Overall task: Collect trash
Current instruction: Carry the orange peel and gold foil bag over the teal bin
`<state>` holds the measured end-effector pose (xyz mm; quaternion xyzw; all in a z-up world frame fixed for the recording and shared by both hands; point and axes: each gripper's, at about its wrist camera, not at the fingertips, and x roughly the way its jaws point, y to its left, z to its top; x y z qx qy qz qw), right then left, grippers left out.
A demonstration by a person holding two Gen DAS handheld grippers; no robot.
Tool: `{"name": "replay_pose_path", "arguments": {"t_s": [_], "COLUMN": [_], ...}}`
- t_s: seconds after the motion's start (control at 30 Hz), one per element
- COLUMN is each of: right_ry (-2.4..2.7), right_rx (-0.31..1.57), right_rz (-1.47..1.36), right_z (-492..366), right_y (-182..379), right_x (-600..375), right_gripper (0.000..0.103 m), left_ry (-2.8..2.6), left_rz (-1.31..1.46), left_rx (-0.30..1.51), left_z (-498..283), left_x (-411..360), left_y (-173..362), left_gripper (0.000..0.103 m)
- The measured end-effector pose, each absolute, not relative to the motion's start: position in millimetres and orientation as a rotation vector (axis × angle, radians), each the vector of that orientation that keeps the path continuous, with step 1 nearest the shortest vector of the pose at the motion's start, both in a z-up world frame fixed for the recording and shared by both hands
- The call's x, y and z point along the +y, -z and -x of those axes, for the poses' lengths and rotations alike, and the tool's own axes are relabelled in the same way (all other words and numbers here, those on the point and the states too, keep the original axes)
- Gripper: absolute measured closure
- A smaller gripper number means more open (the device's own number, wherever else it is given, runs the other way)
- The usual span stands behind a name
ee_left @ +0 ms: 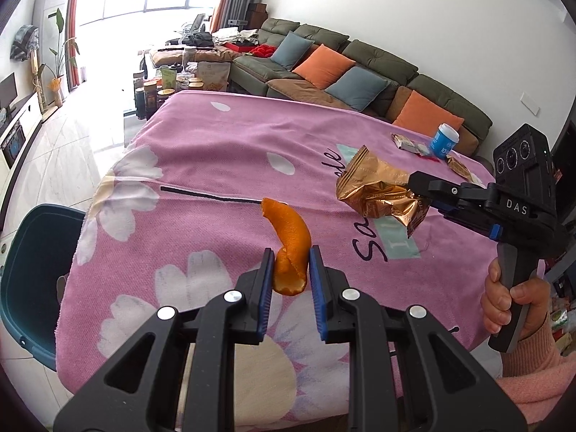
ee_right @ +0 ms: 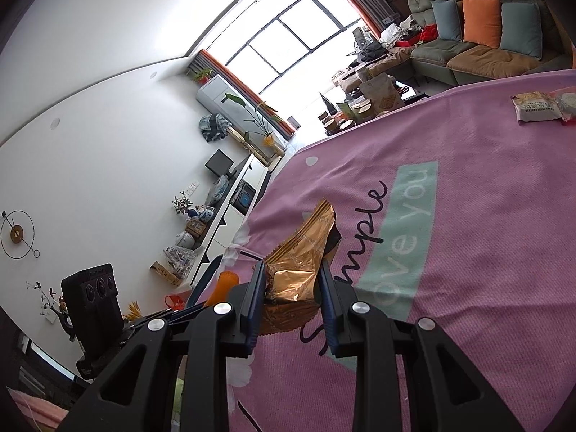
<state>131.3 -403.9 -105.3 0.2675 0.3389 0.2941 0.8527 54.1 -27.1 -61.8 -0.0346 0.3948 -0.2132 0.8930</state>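
My left gripper [ee_left: 291,257] is shut on a curled orange peel [ee_left: 290,239] and holds it above the pink flowered tablecloth [ee_left: 223,151]. My right gripper [ee_right: 292,270] is shut on a crumpled copper foil wrapper [ee_right: 306,262], also lifted off the cloth; in the left wrist view that wrapper [ee_left: 378,194] hangs from the right gripper [ee_left: 417,194] at the right. The orange peel also shows in the right wrist view [ee_right: 225,284], to the left of my fingers. A dark teal bin [ee_left: 32,273] stands on the floor by the table's left edge.
More trash lies at the table's far right: a blue and white cup [ee_left: 444,140], a flat snack wrapper [ee_left: 406,142] and a small brown wrapper [ee_left: 459,167]. A black stick [ee_left: 208,196] lies on the cloth. A sofa with cushions [ee_left: 360,72] stands behind the table.
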Motion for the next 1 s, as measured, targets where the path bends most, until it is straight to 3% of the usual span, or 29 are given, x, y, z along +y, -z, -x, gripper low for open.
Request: {"name": "replay_pose_path", "arguments": {"t_s": [1.0], "right_ry": [-0.733], "right_rx": [0.756], "right_rz": [-0.516], "right_z": [-141], "right_y": [107], "right_x": [-354], "right_gripper": [0.076], "left_ry": [0.323], "left_rz": [0.147], "left_rx": [0.788], "left_z": [-48], "left_x": [30], "left_y": [57], "left_gripper": [0.083]}}
